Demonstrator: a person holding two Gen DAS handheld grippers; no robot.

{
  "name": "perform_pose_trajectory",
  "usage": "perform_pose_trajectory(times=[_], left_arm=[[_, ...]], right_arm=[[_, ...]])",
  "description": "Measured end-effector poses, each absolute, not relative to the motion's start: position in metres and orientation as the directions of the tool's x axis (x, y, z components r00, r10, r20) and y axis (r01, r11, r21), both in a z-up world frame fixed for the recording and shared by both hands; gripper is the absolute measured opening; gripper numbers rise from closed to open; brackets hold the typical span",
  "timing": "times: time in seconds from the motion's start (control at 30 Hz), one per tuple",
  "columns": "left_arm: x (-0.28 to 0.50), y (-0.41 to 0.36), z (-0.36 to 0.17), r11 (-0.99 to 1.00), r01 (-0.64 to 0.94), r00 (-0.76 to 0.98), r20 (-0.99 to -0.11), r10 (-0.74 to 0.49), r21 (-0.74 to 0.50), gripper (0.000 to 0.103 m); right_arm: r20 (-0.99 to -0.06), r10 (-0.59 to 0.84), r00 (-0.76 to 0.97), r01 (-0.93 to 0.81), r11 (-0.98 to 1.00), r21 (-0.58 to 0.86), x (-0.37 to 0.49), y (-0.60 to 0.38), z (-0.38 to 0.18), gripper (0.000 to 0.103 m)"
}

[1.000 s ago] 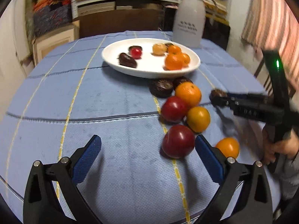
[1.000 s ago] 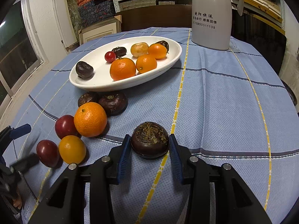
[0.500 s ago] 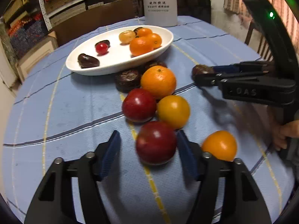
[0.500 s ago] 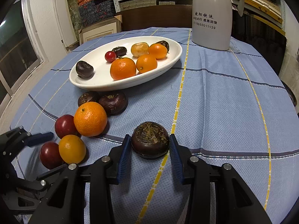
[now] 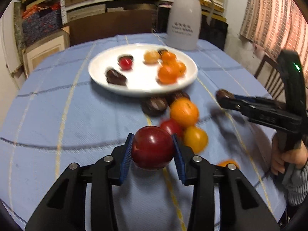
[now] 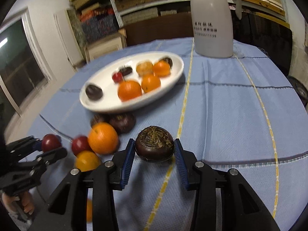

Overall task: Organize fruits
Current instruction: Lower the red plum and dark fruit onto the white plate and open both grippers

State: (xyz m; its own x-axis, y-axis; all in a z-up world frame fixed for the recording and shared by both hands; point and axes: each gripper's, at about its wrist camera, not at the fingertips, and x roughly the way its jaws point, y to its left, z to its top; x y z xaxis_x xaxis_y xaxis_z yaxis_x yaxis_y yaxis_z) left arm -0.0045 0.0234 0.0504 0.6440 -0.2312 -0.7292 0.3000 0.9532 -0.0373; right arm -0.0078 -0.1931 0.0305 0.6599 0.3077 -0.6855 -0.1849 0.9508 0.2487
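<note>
My left gripper [image 5: 152, 137] has its jaws closing, and both blue pads press on a dark red round fruit [image 5: 152, 151] held just above the blue cloth. My right gripper [image 6: 154, 141] is shut on a dark brown round fruit [image 6: 154, 147], also lifted off the cloth. A white oval plate [image 5: 142, 91] at the far middle holds several oranges, a small red fruit and dark fruits. Between the plate and the grippers lie an orange [image 5: 183, 111], a red fruit [image 5: 170, 127], a yellow-orange fruit [image 5: 195, 138] and two dark brown fruits [image 5: 154, 105].
A tall white jug [image 5: 182, 25] stands behind the plate. One more orange [image 5: 228, 162] lies near the table's right edge, by the person's hand [image 5: 283, 157]. A chair [image 5: 273, 80] stands off to the right. Shelves and boxes fill the back wall.
The left jaws went from wide open to closed on the red fruit and raised it off the cloth. The right gripper tilted up a little, still holding the dark brown fruit.
</note>
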Motion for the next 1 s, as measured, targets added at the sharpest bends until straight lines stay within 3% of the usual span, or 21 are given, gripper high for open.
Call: perform_pose_trajectory(times=[0.27, 0.57, 0.63, 0.7, 0.97, 1.0], left_arm=[[0.070, 0.014, 0.095, 0.963, 0.268, 0.685, -0.698, -0.207, -0.024, 0.039], [0.139, -0.011, 0.047, 0.960, 0.277, 0.604, -0.772, -0.198, -0.029, 0.039], [0.142, -0.009, 0.046, 0.959, 0.277, 0.612, -0.760, -0.218, -0.052, 0.049], [0.139, -0.010, 0.049, 0.962, 0.271, 0.640, -0.739, -0.210, -0.039, 0.073], [0.090, 0.011, 0.080, 0.972, 0.235, 0.702, -0.690, -0.178, -0.013, 0.076], [0.075, 0.021, 0.083, 0.975, 0.221, 0.715, -0.677, -0.172, -0.015, 0.081]], right_arm=[[-0.657, 0.335, 0.676, -0.216, 0.942, 0.258, 0.055, -0.175, 0.083, 0.041], [-0.719, 0.322, 0.615, -0.168, 0.945, 0.280, 0.136, -0.152, 0.051, 0.042], [-0.714, 0.337, 0.614, -0.157, 0.938, 0.308, 0.138, -0.155, 0.046, 0.048], [-0.701, 0.351, 0.621, -0.156, 0.932, 0.328, 0.135, -0.161, 0.048, 0.049], [-0.631, 0.369, 0.683, -0.139, 0.913, 0.384, 0.089, -0.190, 0.060, 0.064], [-0.627, 0.374, 0.684, -0.134, 0.908, 0.396, 0.081, -0.194, 0.057, 0.064]])
